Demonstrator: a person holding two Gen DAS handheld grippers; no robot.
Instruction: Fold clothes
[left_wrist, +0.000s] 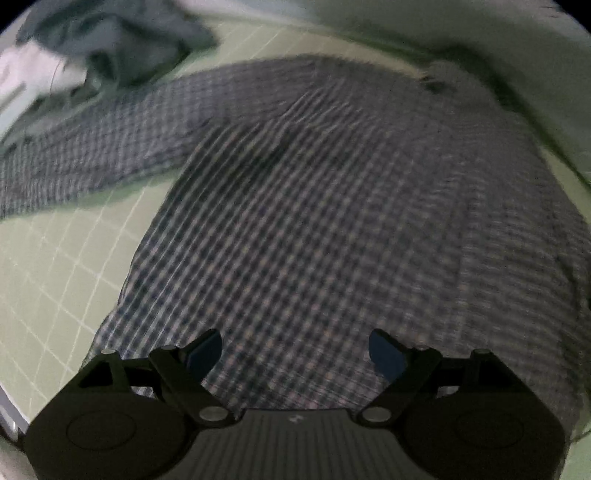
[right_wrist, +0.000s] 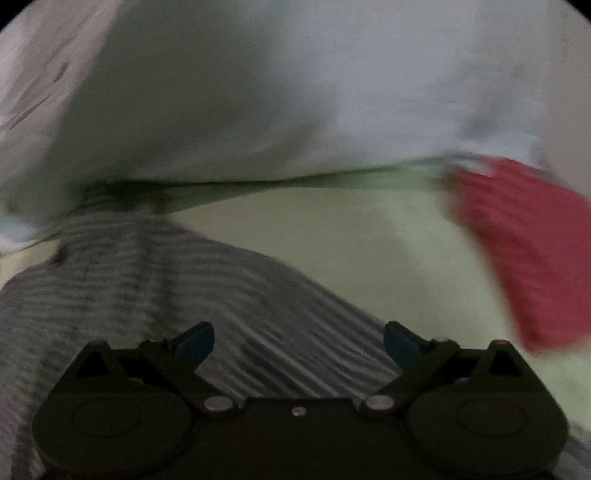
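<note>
A grey checked shirt (left_wrist: 314, 206) lies spread flat on a green gridded cutting mat (left_wrist: 55, 280), one sleeve reaching out to the left. My left gripper (left_wrist: 295, 350) is open and empty, its blue-padded fingers wide apart just above the shirt's near hem. In the right wrist view the same shirt (right_wrist: 155, 280) shows blurred at lower left on the mat (right_wrist: 369, 240). My right gripper (right_wrist: 299, 341) is open and empty above the shirt's edge.
A heap of grey-green and white clothes (left_wrist: 92, 55) lies at the far left of the mat. A red garment (right_wrist: 524, 251) lies at the right. Pale white fabric (right_wrist: 295, 92) rises behind the mat's far edge.
</note>
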